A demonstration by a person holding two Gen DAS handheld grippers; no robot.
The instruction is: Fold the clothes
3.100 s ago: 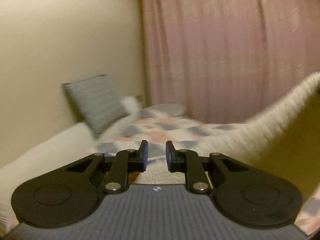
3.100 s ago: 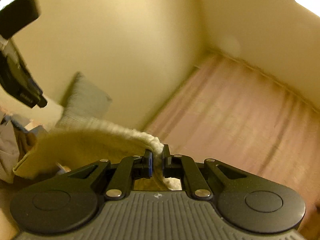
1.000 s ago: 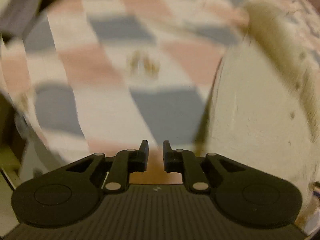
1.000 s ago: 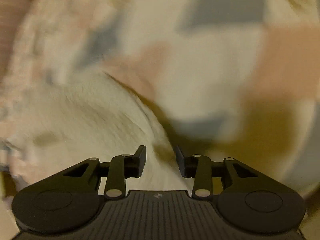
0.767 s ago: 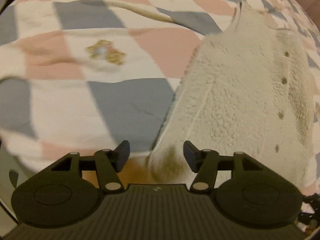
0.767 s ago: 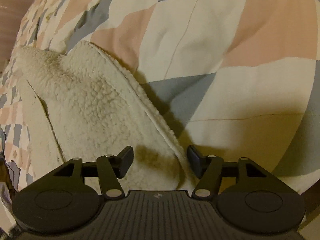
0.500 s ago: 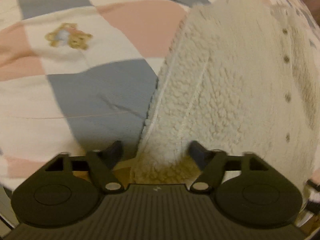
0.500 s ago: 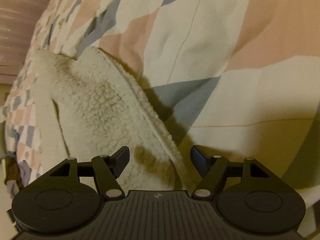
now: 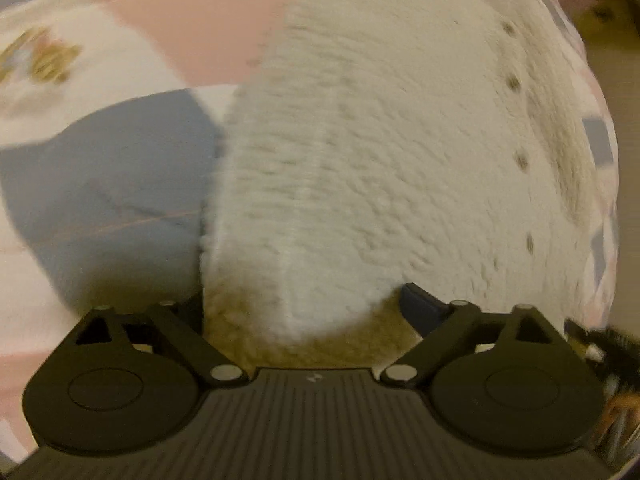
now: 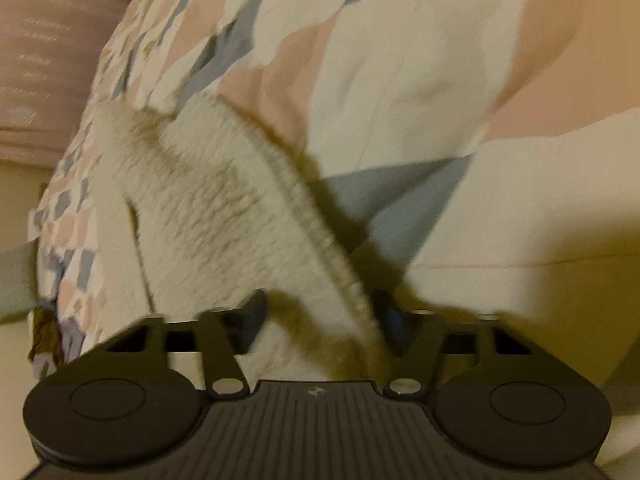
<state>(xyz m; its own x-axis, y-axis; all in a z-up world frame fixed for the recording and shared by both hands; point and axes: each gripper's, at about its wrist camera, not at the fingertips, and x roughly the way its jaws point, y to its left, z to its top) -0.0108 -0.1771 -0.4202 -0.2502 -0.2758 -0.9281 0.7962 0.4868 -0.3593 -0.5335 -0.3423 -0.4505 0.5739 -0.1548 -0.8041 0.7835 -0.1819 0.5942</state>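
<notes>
A cream fleece jacket (image 9: 380,140) with a row of dark snaps (image 9: 520,160) lies on a checked bedspread (image 9: 120,184). My left gripper (image 9: 304,300) points down at its near hem. The jaws stand wide and are closing, with a thick bulge of fleece filling the gap; the left fingertip is half hidden behind the fabric. In the right wrist view the same fleece jacket (image 10: 208,208) runs away to the left. My right gripper (image 10: 320,312) is closing over its ribbed edge, with the jaws still apart and the picture blurred.
The bedspread (image 10: 460,80) of pink, grey and white squares spreads out to the right of the jacket. A pink curtain (image 10: 40,40) hangs beyond the bed at upper left. A dark bundle of cloth (image 10: 44,332) lies at the bed's left edge.
Both grippers swung down from the room onto the bed and opened over the jacket's hem. The left has sunk closer to the fleece. The right jaws have narrowed on the edge.
</notes>
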